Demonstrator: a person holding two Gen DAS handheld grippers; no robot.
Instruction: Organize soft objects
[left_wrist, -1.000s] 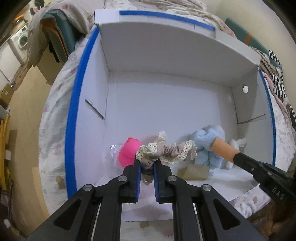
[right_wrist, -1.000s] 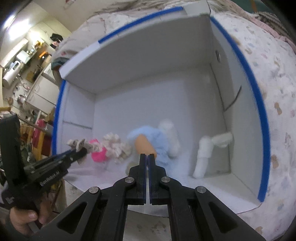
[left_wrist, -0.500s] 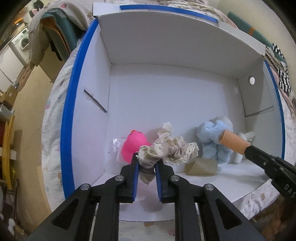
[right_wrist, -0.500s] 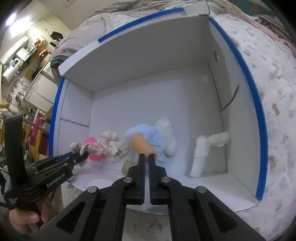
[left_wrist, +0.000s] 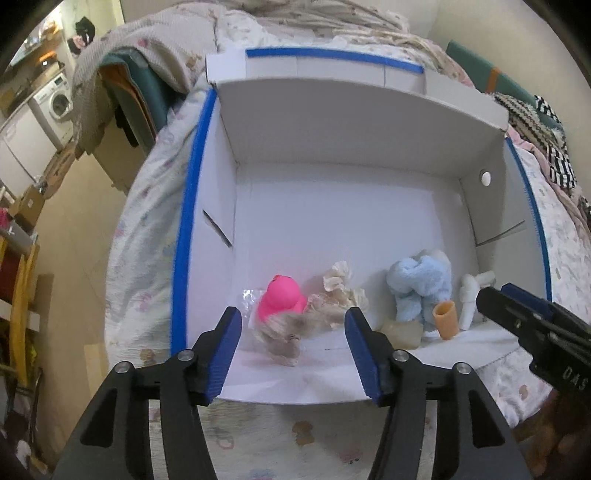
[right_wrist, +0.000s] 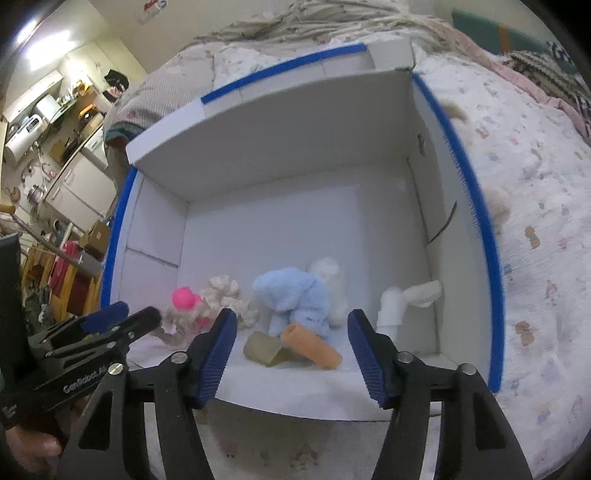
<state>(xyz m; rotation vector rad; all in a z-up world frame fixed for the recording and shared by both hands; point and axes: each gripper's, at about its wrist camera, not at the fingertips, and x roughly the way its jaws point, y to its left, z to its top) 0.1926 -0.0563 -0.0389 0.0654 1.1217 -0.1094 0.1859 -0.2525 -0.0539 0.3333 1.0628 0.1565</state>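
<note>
Your left gripper (left_wrist: 293, 345) and right gripper (right_wrist: 291, 349) both gaped wide over white cardboard box (left_wrist: 332, 206) on patterned bedspread (right_wrist: 535, 221); washing machine (left_wrist: 59, 101) sat upper left.

The box (left_wrist: 332, 177) is white inside, its top edges trimmed in bright blue tape. In it lie a hot-pink toy (left_wrist: 280, 297), a cream lace-edged scrunchie (left_wrist: 341, 288), a blurred beige scrunchie (left_wrist: 284, 332), a pale blue fluffy plush (left_wrist: 419, 286), a white plush (left_wrist: 471, 295), an orange cylinder (right_wrist: 310, 345) and a translucent olive-tan block (right_wrist: 264, 349). The bed (right_wrist: 535, 221) wears a white sheet with small pastel prints. Both grippers are black, and their fingers (left_wrist: 221, 354) carry ribbed blue pads.
</note>
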